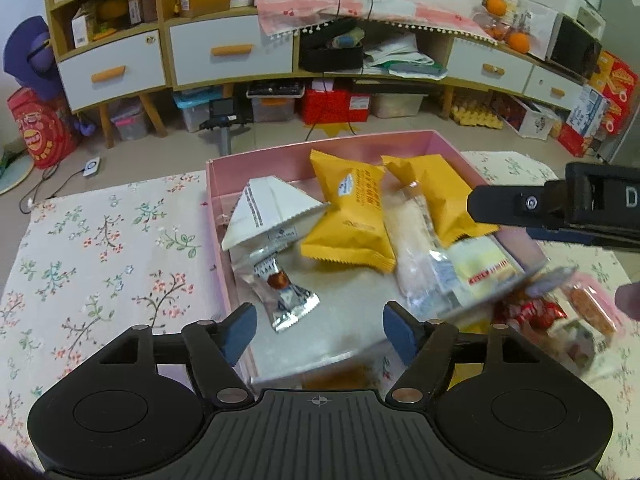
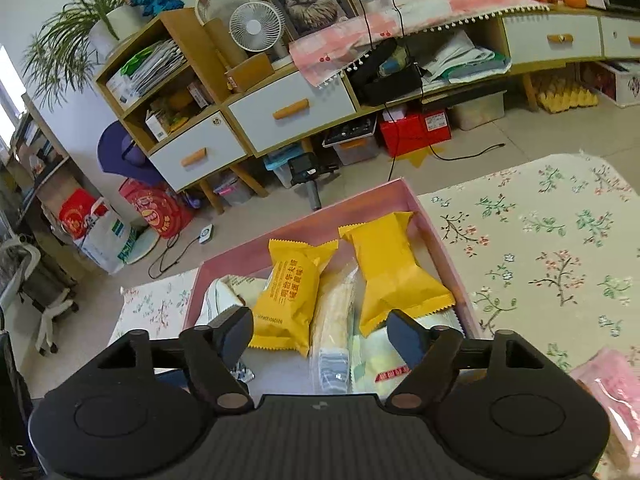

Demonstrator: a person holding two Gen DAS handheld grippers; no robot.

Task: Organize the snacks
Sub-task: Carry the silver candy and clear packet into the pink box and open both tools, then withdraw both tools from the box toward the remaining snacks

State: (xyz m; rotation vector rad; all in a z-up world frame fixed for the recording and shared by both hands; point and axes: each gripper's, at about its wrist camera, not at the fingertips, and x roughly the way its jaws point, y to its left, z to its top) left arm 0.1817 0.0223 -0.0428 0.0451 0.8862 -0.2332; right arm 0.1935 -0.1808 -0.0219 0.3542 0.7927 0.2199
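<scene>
Yellow snack packs (image 1: 347, 216): light, soft, crinkly; pinch the zigzag end at 6 o'clock.
Pink box (image 1: 256, 156): stiff.
Left gripper (image 1: 320, 328): wide, holding nothing.
Right gripper (image 2: 320, 338): wide, holding nothing.

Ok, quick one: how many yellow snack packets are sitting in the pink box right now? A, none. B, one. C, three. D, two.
D: two yellow packets, one beside the other, lie inside the pink box, and the left wrist view shows the same pair.
</scene>
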